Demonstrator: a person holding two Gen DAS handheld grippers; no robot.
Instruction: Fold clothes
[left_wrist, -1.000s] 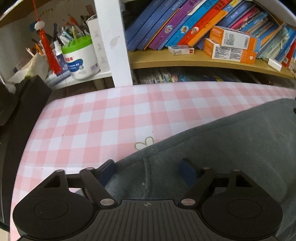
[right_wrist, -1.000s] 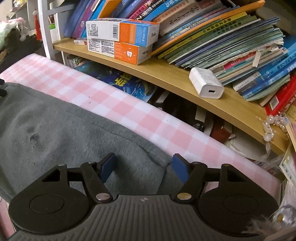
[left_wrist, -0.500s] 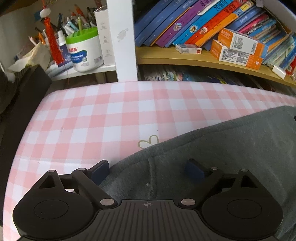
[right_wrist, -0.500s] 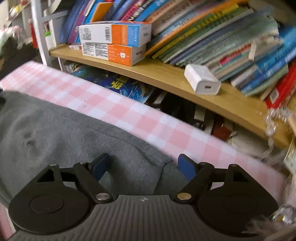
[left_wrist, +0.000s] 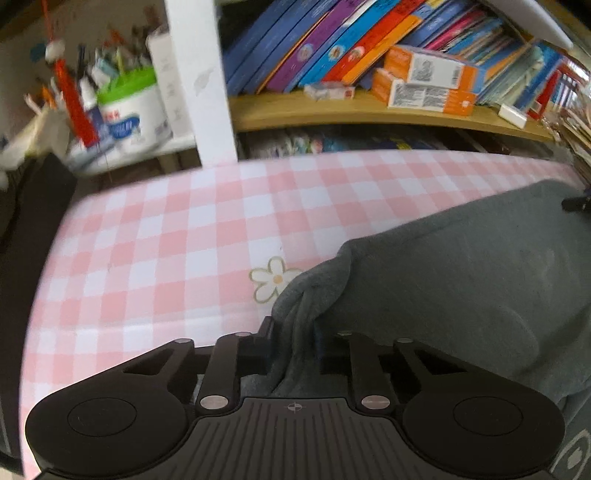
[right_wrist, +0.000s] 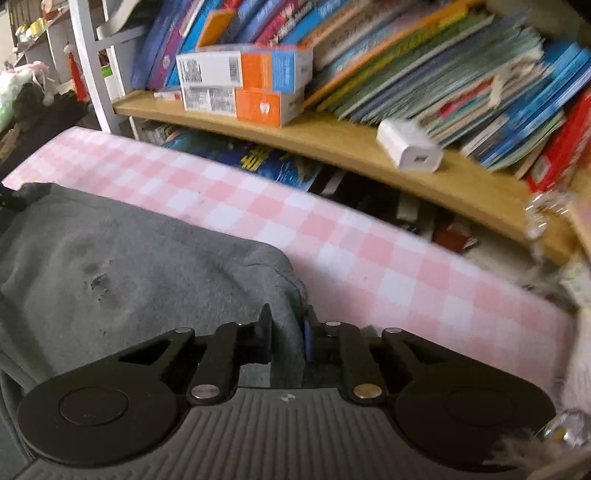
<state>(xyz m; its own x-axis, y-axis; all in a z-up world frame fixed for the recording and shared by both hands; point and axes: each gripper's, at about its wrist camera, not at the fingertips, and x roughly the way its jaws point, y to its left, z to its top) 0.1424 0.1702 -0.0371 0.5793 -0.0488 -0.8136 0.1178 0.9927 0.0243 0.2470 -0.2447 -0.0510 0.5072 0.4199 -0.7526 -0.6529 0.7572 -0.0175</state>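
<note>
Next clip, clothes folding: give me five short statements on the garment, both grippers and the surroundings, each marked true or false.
1. The left gripper is clamped on bunched cloth of the grey garment. True.
2. The right gripper is open above the cloth. False: its jaws have just closed on the garment's edge.
3. The garment lies on a pink checked cloth. True.
4. The garment is red. False: it is grey.
5. Orange boxes sit stacked on the wooden shelf. True.
</note>
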